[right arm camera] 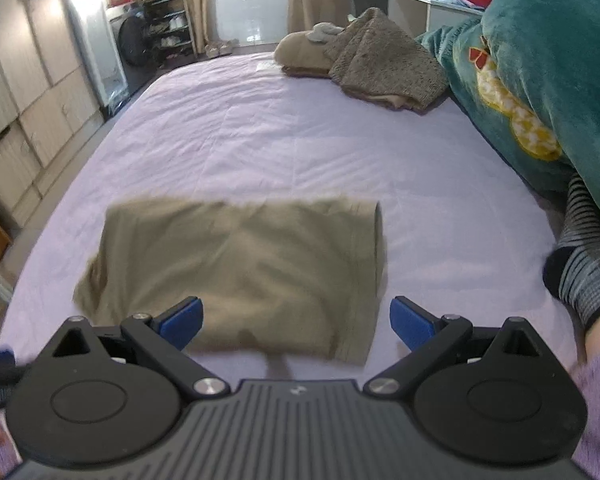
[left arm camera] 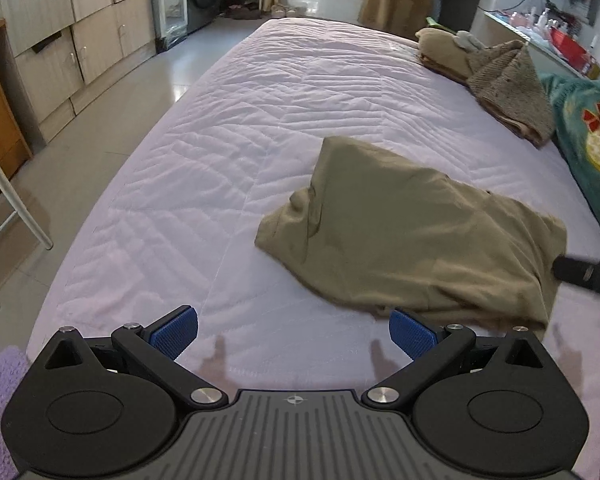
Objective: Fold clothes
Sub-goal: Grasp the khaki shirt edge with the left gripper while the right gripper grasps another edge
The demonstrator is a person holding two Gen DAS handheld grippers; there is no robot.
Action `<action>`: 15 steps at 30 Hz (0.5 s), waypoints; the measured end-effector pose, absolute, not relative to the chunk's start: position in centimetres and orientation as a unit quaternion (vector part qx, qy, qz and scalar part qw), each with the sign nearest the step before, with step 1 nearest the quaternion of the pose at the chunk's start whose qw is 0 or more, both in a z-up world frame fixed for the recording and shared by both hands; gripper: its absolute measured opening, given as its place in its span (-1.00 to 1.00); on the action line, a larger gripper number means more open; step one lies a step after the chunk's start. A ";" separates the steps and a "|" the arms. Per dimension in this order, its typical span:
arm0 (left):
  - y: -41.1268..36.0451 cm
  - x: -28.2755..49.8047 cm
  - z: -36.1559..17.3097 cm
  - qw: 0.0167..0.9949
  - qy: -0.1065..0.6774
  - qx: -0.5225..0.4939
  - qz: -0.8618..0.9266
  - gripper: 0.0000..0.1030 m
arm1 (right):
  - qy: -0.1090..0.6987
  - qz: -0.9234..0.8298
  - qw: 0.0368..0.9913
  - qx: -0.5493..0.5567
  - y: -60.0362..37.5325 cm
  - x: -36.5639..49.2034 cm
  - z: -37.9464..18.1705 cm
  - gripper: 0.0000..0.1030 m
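Observation:
An olive-brown garment (left arm camera: 412,236) lies folded into a rough rectangle on the pale pink quilted bed (left arm camera: 240,132). It also shows in the right wrist view (right arm camera: 244,268), blurred. My left gripper (left arm camera: 294,332) is open and empty, hovering to the left of the garment's near edge. My right gripper (right arm camera: 296,324) is open and empty, just above the garment's near edge. The right gripper's dark tip (left arm camera: 580,272) shows at the garment's right side in the left wrist view.
A pile of brown knitted clothes (left arm camera: 496,76) lies at the far right of the bed, also in the right wrist view (right arm camera: 372,60). A teal blanket (right arm camera: 540,80) lies along the right side. A striped-socked foot (right arm camera: 580,264) rests near it. Cabinets (left arm camera: 60,40) line the left wall.

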State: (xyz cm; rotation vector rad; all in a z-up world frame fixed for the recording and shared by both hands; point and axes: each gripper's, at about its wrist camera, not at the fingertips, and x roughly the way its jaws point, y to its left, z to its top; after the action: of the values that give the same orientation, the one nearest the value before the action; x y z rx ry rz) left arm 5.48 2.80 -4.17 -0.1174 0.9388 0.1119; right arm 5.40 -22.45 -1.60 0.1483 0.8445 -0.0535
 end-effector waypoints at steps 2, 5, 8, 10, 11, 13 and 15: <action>2.2 7.3 -4.4 0.887 0.455 -0.046 0.058 0.99 | 0.414 -0.037 0.907 0.072 -23.5 7.6 -1.9 0.95; 1.2 10.0 -4.8 0.885 0.460 -0.031 0.064 0.99 | 0.439 -0.040 0.894 0.085 -24.9 10.6 -3.1 0.95; 1.0 12.1 -5.8 0.877 0.473 -0.054 0.065 0.99 | 0.461 -0.026 0.880 0.112 -26.0 13.0 -4.9 0.95; 0.7 13.4 -7.1 0.868 0.490 -0.054 0.064 0.99 | 0.476 -0.027 0.871 0.120 -26.6 14.4 -6.5 0.95; 0.4 13.8 -8.0 0.862 0.500 -0.057 0.061 0.99 | 0.486 -0.028 0.865 0.122 -26.8 15.1 -7.5 0.95; -0.1 14.5 -9.7 0.850 0.520 -0.066 0.054 1.00 | 0.495 -0.016 0.856 0.145 -27.3 16.0 -9.0 0.95; -1.0 14.7 -9.9 0.857 0.511 -0.051 0.055 1.00 | 0.500 0.001 0.848 0.175 -27.9 16.6 -10.3 0.96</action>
State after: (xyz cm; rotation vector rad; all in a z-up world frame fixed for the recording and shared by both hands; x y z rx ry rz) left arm 14.66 -1.02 -9.93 -0.1067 1.0732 0.1151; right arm 16.65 -27.92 -10.35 0.3678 1.0537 0.0017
